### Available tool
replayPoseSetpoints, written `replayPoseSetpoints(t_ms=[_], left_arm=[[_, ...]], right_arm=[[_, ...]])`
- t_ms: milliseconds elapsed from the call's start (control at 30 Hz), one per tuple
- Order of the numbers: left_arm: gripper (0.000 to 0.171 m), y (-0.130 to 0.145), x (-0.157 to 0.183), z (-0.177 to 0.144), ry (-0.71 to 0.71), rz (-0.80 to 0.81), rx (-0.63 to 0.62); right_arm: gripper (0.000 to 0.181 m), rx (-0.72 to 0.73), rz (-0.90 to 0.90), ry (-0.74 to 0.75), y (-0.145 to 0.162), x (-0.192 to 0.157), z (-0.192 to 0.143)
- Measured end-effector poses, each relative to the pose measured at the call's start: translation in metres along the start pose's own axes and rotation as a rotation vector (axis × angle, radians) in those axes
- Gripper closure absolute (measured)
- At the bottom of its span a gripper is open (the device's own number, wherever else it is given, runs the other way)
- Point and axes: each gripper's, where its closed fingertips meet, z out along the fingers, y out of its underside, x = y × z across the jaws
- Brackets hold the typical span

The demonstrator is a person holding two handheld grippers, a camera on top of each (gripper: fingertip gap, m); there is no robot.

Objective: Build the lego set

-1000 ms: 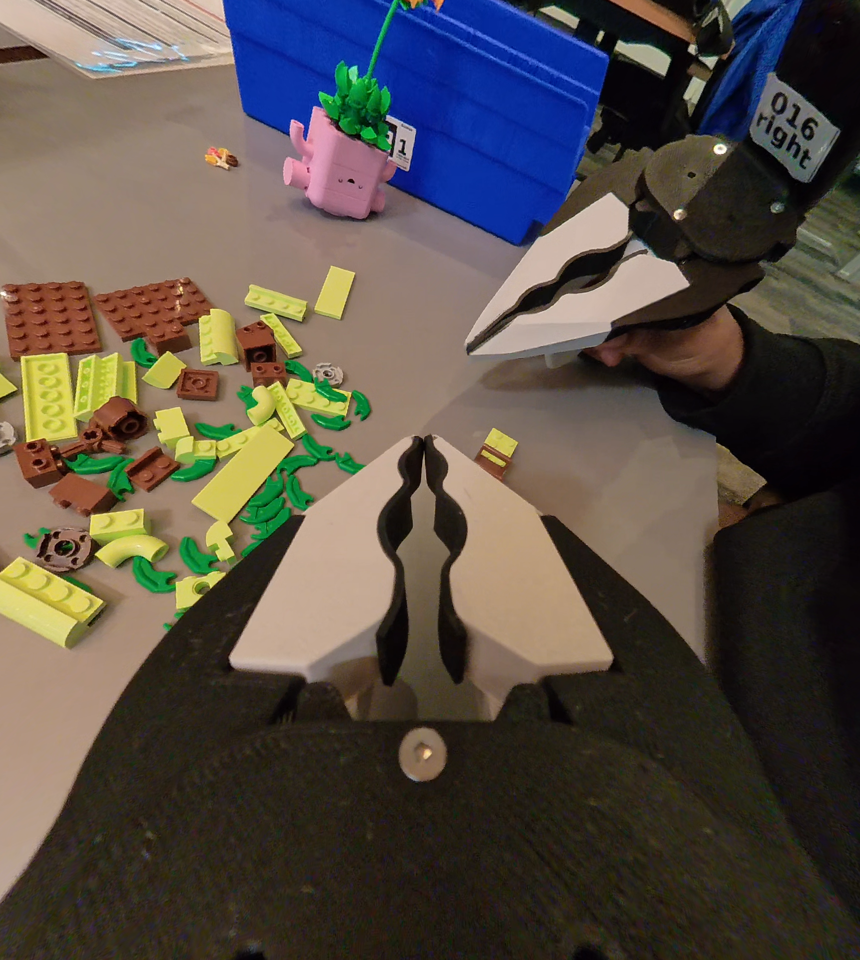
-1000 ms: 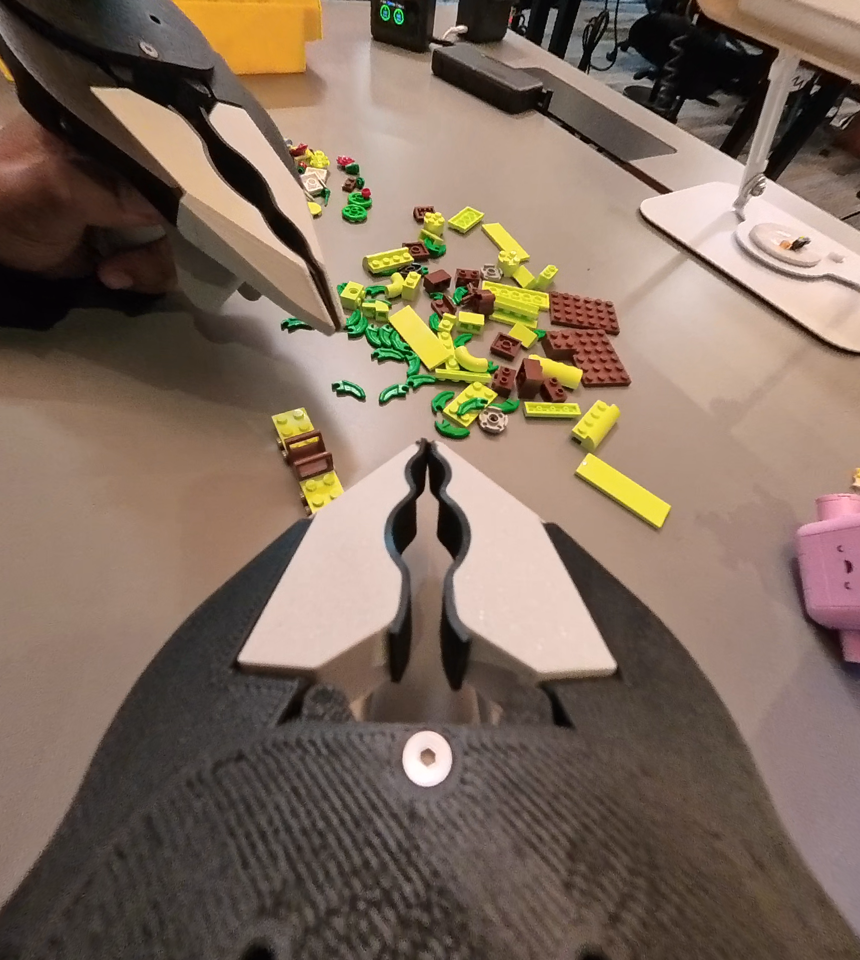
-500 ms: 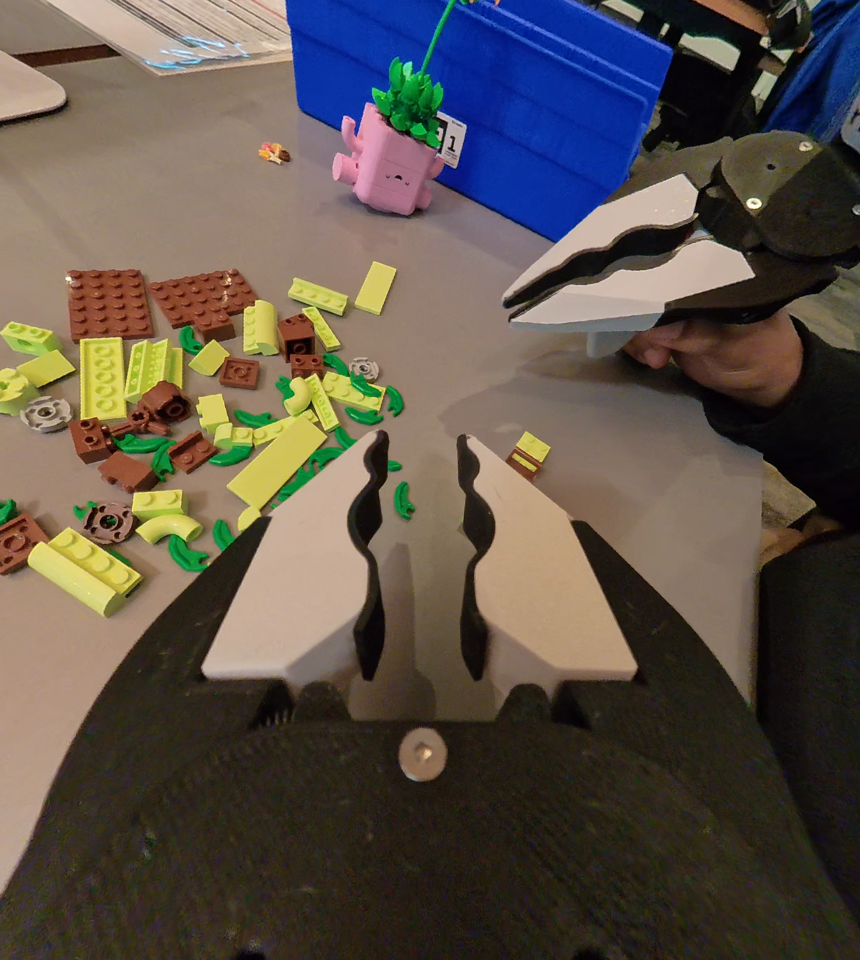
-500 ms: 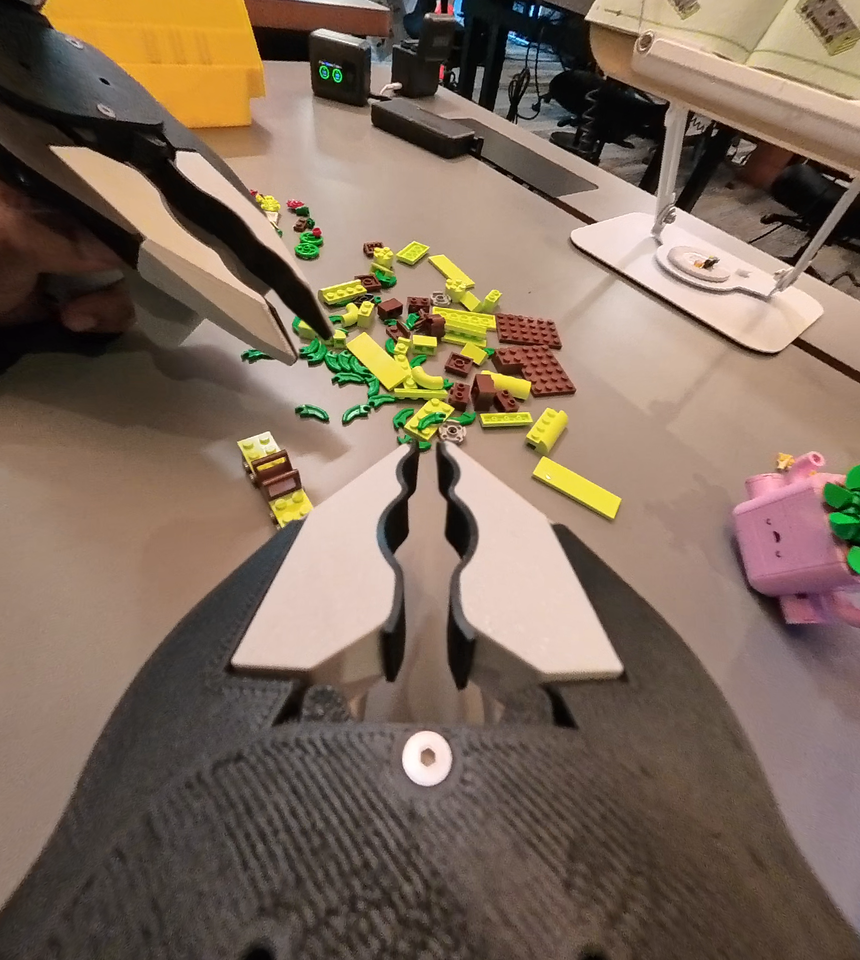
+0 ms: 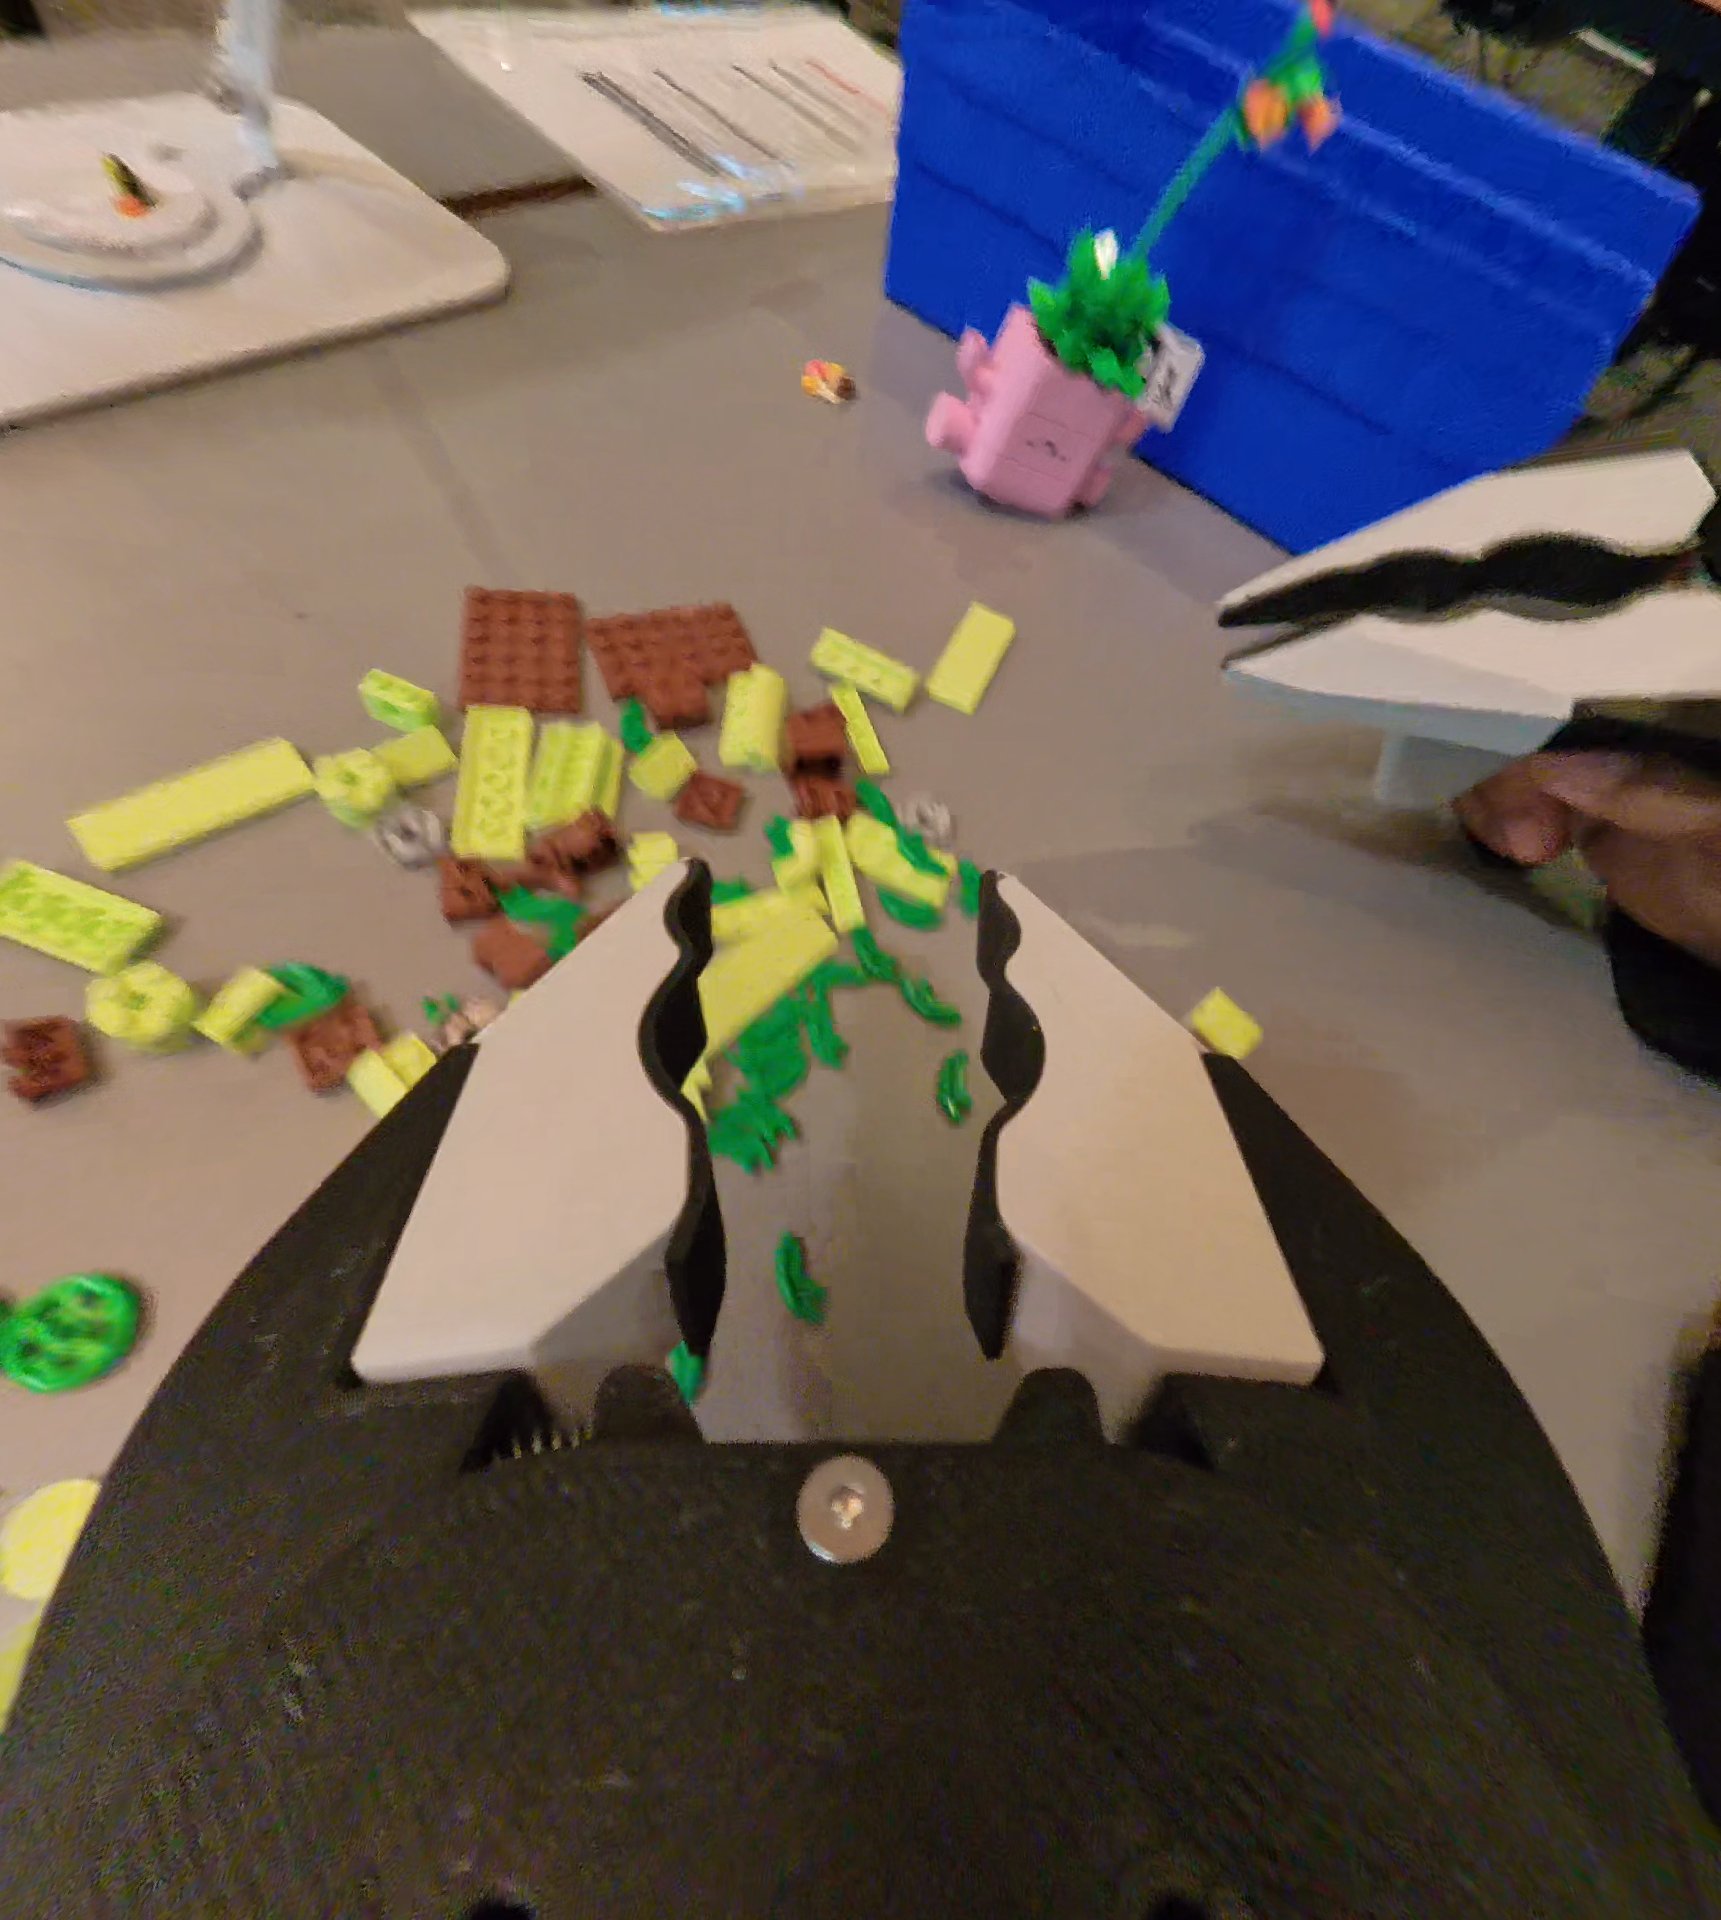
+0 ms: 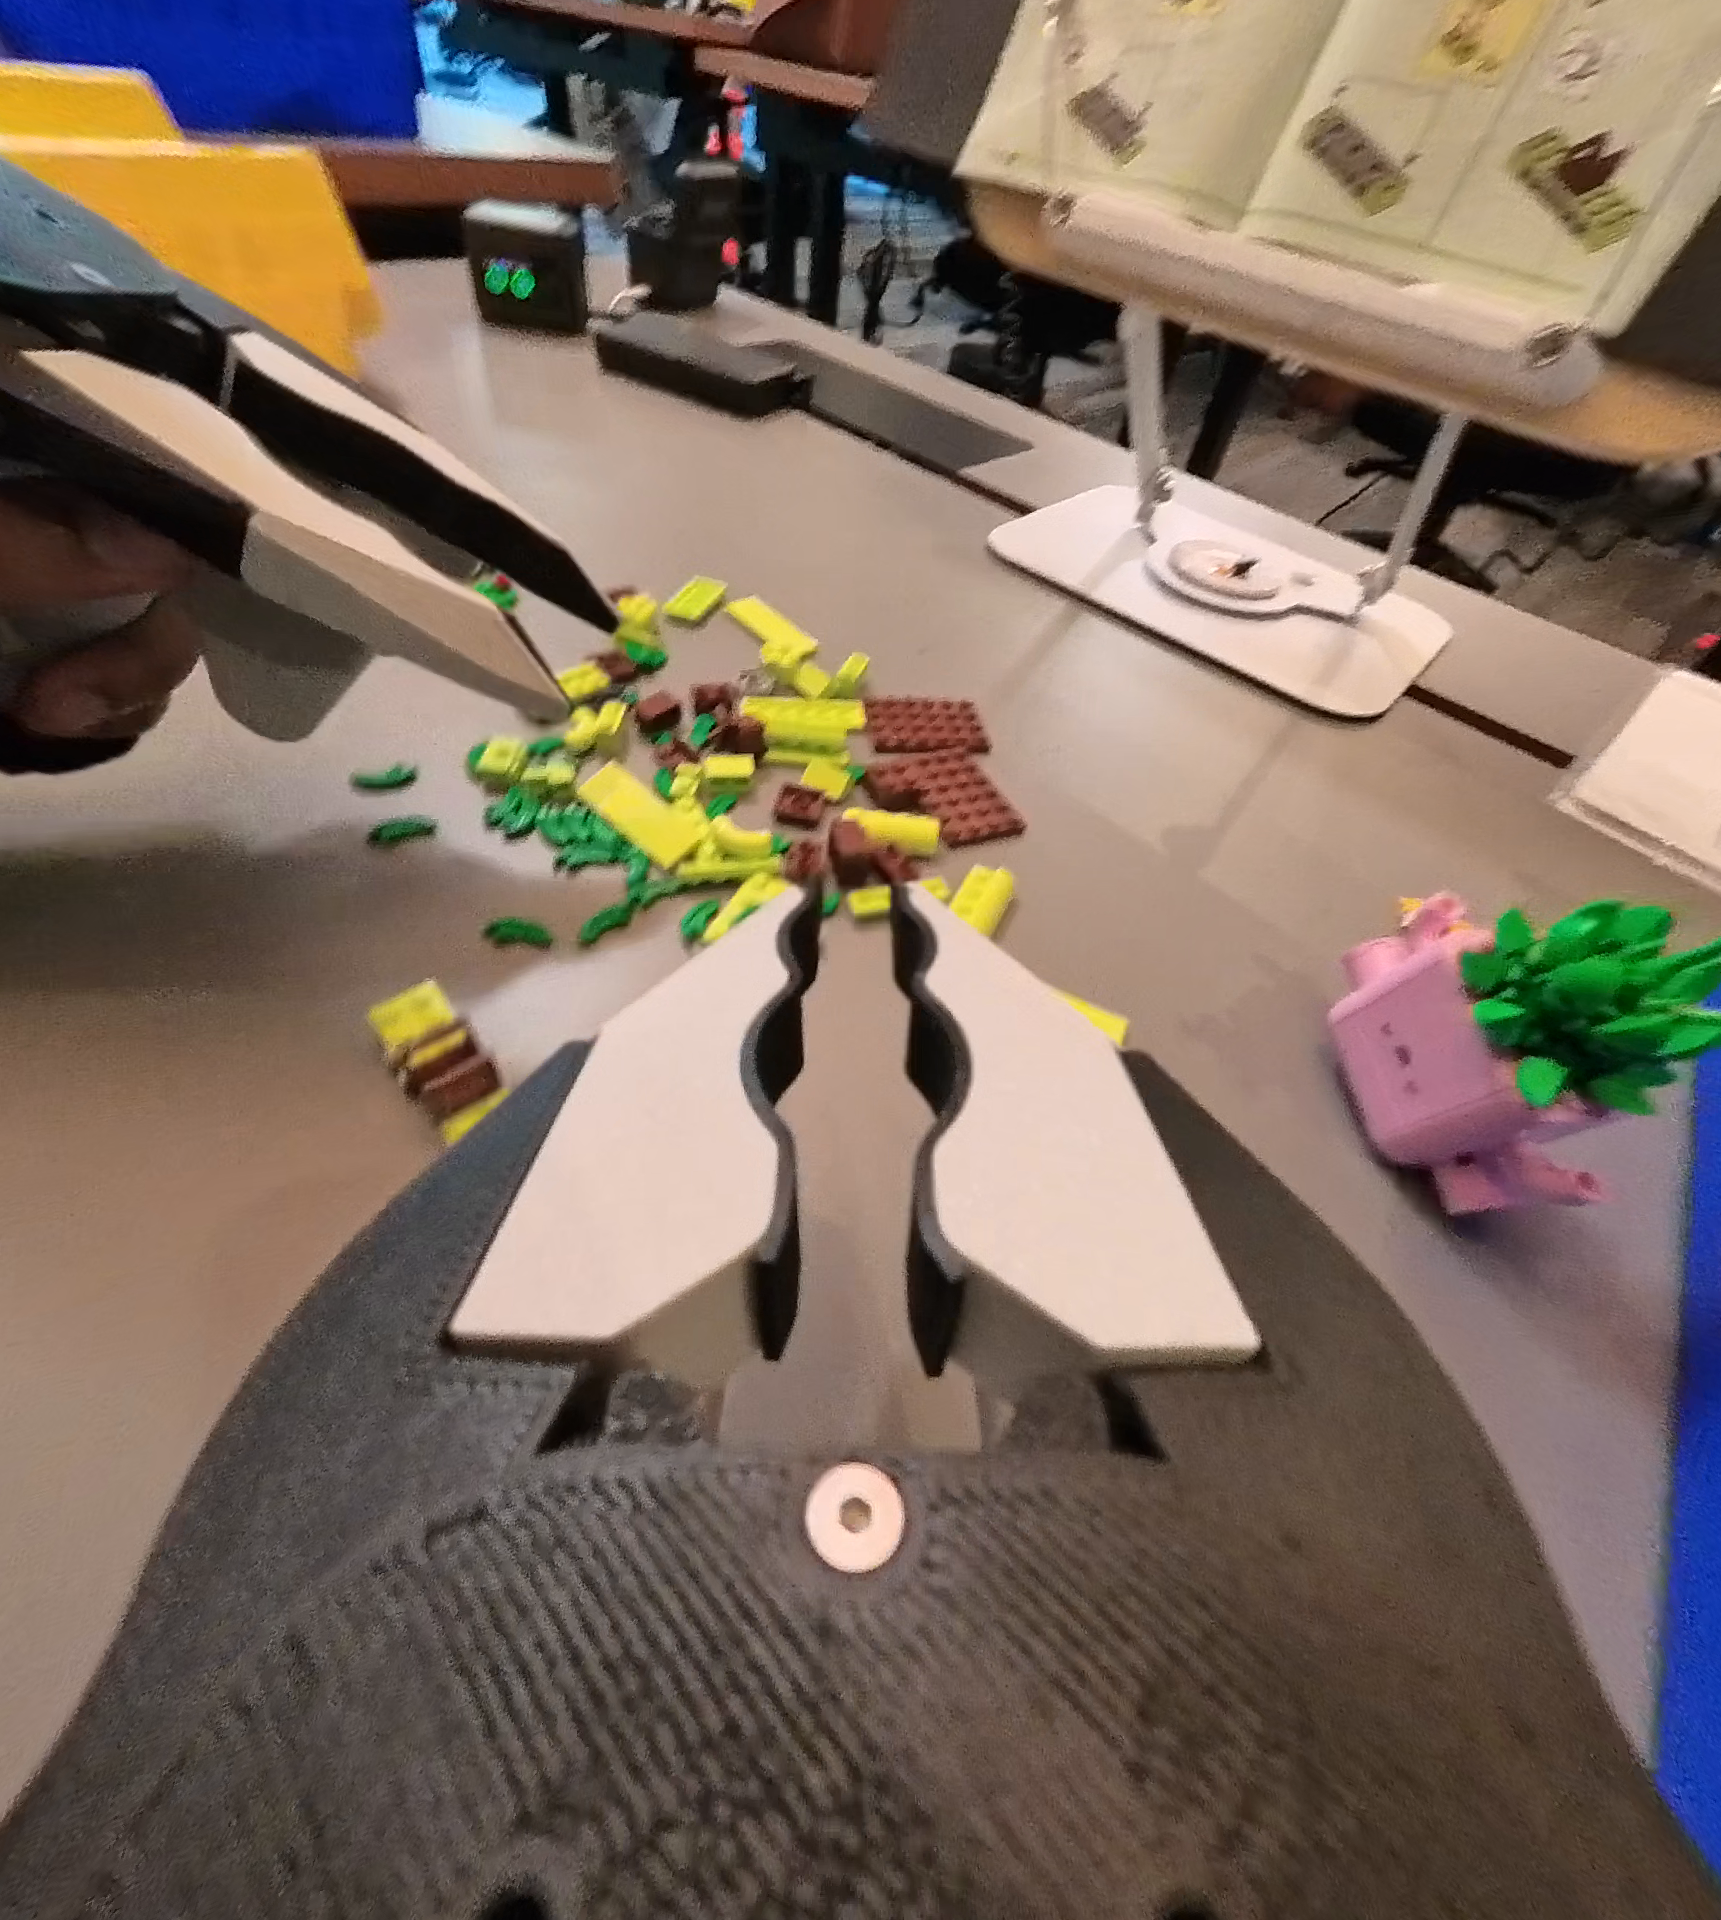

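Observation:
A pile of loose lime, brown and green Lego pieces (image 5: 731, 831) lies on the grey table (image 5: 212, 540); it also shows in the right wrist view (image 6: 731, 769). My left gripper (image 5: 840, 894) is wide open and empty, hovering over the near edge of the pile; in the right wrist view it (image 6: 586, 665) points down at the pile's far side. My right gripper (image 6: 858, 899) is slightly open and empty, just short of the pile, and it shows at the right of the left wrist view (image 5: 1230, 639). A small lime-and-brown assembly (image 6: 435, 1049) lies on the table to its left.
A pink Lego pot with a green plant (image 5: 1038, 426) stands by a blue bin (image 5: 1355, 260); both show right of my right gripper (image 6: 1427, 1070). Two brown plates (image 6: 929, 722) lie at the pile's edge. A white stand base (image 6: 1230, 592) and papers lie farther back.
My left gripper has opened from shut to wide open and moved forward over the pile. My right gripper has opened a little and drawn back to the right.

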Motion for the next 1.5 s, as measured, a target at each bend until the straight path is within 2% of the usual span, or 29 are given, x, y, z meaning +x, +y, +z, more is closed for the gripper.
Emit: replayPoseSetpoints(t_ms=[100,167,233,300,333,400,500,633,733,833,933,1033,1100,1167,1300,1400,1500], left_arm=[[0.102,-0.060,-0.029,0.010,-0.102,0.070,0.040],[0.096,-0.115,-0.056,0.023,-0.215,0.164,0.110],[0.094,-0.168,-0.071,0.043,-0.250,0.216,0.161],[0.088,-0.219,-0.093,0.063,-0.332,0.255,0.231],[0.084,-0.238,-0.107,0.075,-0.394,0.277,0.241],[0.078,-0.259,-0.133,0.100,-0.504,0.305,0.219],[0.078,-0.268,-0.148,0.128,-0.498,0.280,0.212],[0.080,-0.277,-0.159,0.142,-0.491,0.246,0.255],[0.079,-0.278,-0.163,0.148,-0.536,0.282,0.271],[0.084,-0.276,-0.167,0.149,-0.598,0.342,0.298],[0.097,-0.277,-0.175,0.147,-0.702,0.381,0.327],[0.099,-0.275,-0.177,0.149,-0.743,0.412,0.349],[0.099,-0.275,-0.177,0.149,-0.737,0.404,0.367],[0.101,-0.275,-0.178,0.148,-0.738,0.396,0.372],[0.123,-0.278,-0.183,0.140,-0.740,0.347,0.411],[0.129,-0.280,-0.186,0.139,-0.747,0.359,0.413],[0.153,-0.282,-0.188,0.134,-0.738,0.334,0.443]], right_arm=[[0.154,0.052,0.029,0.086,-0.039,0.029,0.014],[0.131,0.088,0.080,0.129,-0.077,0.053,0.032],[0.126,0.157,0.184,0.167,-0.120,0.082,0.049],[0.129,0.256,0.255,0.212,-0.156,0.115,0.066],[0.130,0.279,0.268,0.244,-0.166,0.134,0.077],[0.134,0.270,0.272,0.310,-0.174,0.171,0.099],[0.138,0.205,0.232,0.334,-0.176,0.201,0.124],[0.146,0.140,0.147,0.421,-0.173,0.229,0.146],[0.147,0.101,0.166,0.379,-0.161,0.237,0.169],[0.147,0.092,0.110,0.417,-0.152,0.248,0.183],[0.163,0.096,0.061,0.398,-0.154,0.244,0.196],[0.179,0.071,-0.027,0.491,-0.151,0.251,0.197],[0.180,0.072,-0.062,0.507,-0.150,0.252,0.196],[0.181,0.090,-0.025,0.483,-0.151,0.252,0.196],[0.181,0.121,0.029,0.471,-0.149,0.255,0.192],[0.180,0.142,0.045,0.504,-0.147,0.259,0.187],[0.180,0.169,0.066,0.495,-0.147,0.258,0.186]])
